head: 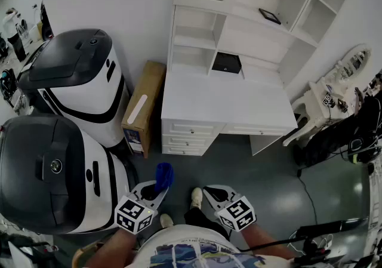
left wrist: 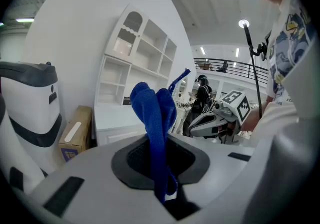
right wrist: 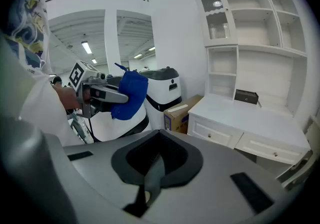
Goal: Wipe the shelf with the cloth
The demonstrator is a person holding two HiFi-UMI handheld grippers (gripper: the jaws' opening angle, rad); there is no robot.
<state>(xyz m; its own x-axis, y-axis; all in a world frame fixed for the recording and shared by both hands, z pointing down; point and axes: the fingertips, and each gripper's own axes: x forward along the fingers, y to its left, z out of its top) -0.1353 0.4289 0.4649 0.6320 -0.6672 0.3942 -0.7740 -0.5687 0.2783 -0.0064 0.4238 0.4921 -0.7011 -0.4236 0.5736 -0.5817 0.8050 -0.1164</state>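
1. The white shelf (head: pixel 239 34) stands on the bench (head: pixel 227 105), well apart from both your grippers.
2. Your left gripper (head: pixel 154 194) is clenched on the blue cloth (head: pixel 163 176), which sticks up from it.
3. Your right gripper (head: pixel 210 191) is clenched on nothing.
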